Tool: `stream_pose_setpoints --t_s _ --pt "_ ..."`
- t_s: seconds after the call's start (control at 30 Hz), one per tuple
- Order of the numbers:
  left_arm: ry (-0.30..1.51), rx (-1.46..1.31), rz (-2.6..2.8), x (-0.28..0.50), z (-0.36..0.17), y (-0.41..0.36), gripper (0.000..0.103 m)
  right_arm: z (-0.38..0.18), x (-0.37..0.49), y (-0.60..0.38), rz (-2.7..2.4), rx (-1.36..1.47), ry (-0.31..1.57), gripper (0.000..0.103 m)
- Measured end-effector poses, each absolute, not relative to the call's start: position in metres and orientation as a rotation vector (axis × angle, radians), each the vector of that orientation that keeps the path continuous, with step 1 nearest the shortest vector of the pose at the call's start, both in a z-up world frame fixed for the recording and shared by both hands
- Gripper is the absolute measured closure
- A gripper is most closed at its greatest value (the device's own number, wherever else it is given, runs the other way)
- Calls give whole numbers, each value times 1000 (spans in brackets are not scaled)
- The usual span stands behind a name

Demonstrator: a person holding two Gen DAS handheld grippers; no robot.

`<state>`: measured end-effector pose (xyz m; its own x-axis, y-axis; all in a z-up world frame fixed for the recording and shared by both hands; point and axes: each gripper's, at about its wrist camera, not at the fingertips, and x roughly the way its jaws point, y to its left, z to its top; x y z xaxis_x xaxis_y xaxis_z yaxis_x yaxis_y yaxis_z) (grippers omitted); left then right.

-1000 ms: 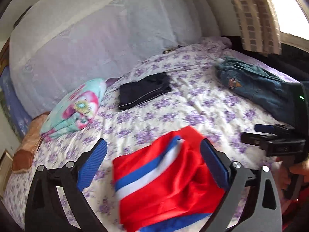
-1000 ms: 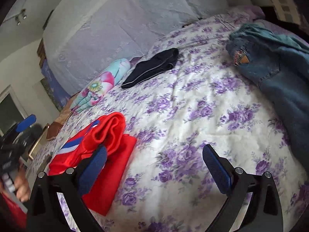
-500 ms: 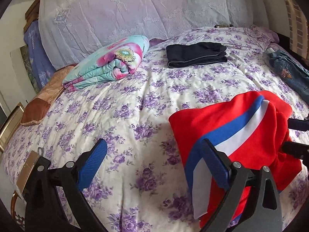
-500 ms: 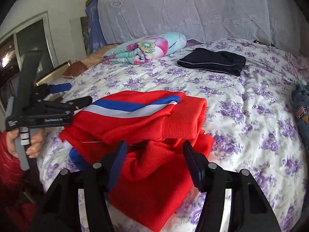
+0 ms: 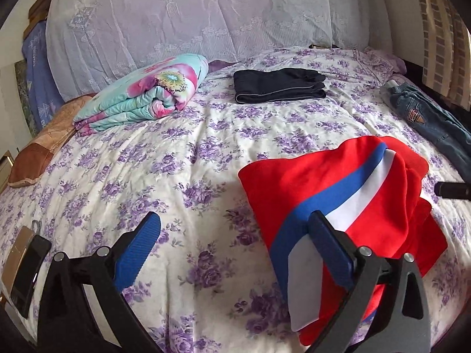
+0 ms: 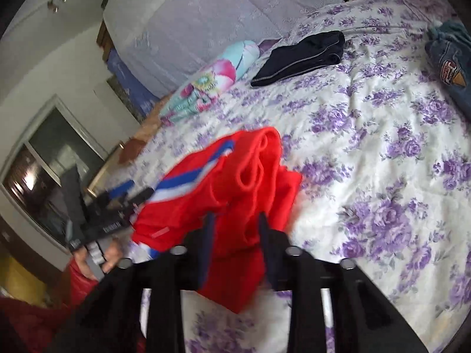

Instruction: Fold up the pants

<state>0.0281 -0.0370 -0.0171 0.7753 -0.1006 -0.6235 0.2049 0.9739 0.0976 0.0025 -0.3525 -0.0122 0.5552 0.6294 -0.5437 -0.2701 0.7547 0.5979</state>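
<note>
Left wrist view: left gripper (image 5: 232,250) has its jaws spread wide with nothing between them, only the flowered bedspread (image 5: 182,158) showing in the gap. The right-hand finger overlaps the near edge of the red pants (image 5: 332,182) in the picture; whether it touches the cloth I cannot tell. The pants lie in the lower right of the frame, bunched and partly folded, with a blue and white stripe running diagonally across the top layer.

Right wrist view (motion-blurred): right gripper (image 6: 235,232) sits at lower centre with red fabric between its jaws. The jaws have just been closing, are now about half way in, and the pads appear pressed on a fold of the pants (image 6: 235,182). The cloth rises in a rumpled heap above the fingers, at centre of the frame. At centre left the left gripper (image 6: 123,197) is seen from outside, with a person's hand (image 6: 97,260) on its handle and a red sleeve (image 6: 73,288) below.

Other items on the bed, left wrist view:
- folded dark garment (image 5: 279,85), upper centre
- rolled floral quilt (image 5: 141,100), upper left
- jeans (image 5: 426,120), right edge
- brown pillow (image 5: 38,147), far left
- phone (image 5: 28,273), lower left edge
- pale lace cloth (image 5: 191,14) across the top, behind the bed
</note>
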Motion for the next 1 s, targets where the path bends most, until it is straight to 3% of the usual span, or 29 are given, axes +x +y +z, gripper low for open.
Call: stream_pose_setpoints --t_s 0.03,0.23,0.33,0.37,0.53,0.6,0.7,0.73,0.83,0.93,1.0 --pt "669 154 -170 28 -18 -36 5 -7 7 -351 559 503 801 44" --pt "655 181 -165 23 -16 -40 5 -19 44 -329 475 487 884 45" --pt "652 199 -167 23 -14 -40 5 -26 44 -322 533 514 869 80" --pt "649 209 -162 23 -12 -39 5 -19 38 -320 537 499 834 86" --pt "615 183 -193 17 8 -26 5 29 -3 -322 609 478 738 88" --pt "608 165 -226 17 14 -25 5 24 -10 -326 555 419 770 88" --pt "641 203 -245 22 5 -39 5 -28 0 -331 478 393 961 78" --pt "663 234 -239 26 -2 -45 5 -34 -4 -336 474 432 950 69" --pt "687 276 -224 32 -19 -56 4 -17 -15 -340 491 432 889 68" --pt "705 239 -249 36 -21 -53 4 0 -14 -344 455 402 832 40" --pt "709 233 -255 36 -22 -53 4 2 -6 -346 429 405 811 39"
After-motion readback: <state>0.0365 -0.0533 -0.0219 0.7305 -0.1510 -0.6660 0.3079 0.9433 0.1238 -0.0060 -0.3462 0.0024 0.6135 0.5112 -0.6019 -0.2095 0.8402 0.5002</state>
